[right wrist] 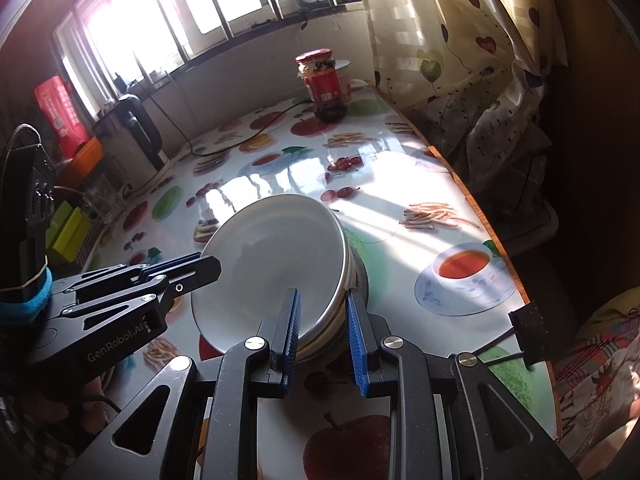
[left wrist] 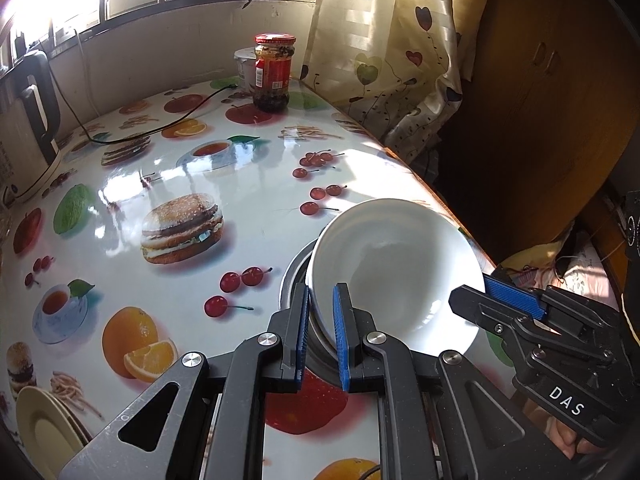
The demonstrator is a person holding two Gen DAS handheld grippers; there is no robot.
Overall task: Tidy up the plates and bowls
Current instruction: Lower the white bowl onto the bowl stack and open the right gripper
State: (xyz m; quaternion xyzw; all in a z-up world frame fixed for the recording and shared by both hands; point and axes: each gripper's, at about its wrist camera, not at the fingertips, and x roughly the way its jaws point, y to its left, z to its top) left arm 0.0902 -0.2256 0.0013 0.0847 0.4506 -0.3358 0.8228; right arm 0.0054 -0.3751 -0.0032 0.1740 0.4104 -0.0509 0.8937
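Jaws of left gripper (left wrist: 322,338) and right gripper (right wrist: 322,342) each clamped on opposite rims of tilted white bowl (left wrist: 394,272).

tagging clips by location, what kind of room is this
Probably a home kitchen or dining corner: a glossy food-print table, a red-lidded glass sauce jar and a black electric kettle beside a barred window.
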